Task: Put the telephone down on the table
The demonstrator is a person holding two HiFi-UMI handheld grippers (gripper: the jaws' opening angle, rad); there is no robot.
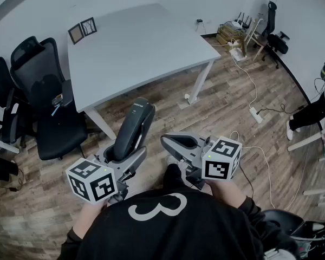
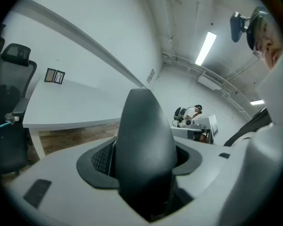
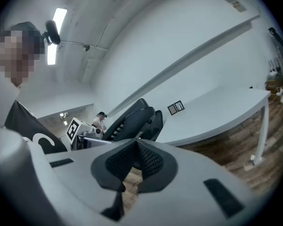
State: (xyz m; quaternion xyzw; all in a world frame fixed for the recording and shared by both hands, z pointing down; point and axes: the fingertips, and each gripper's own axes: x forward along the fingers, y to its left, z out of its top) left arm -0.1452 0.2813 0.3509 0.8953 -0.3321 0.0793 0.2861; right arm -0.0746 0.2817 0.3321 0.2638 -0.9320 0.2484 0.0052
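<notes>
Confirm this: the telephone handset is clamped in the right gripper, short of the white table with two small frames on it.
Wrong gripper: the left gripper view shows the telephone handset clamped in the left gripper, short of the white table with two small frames on it. The right gripper is shut on nothing.
</notes>
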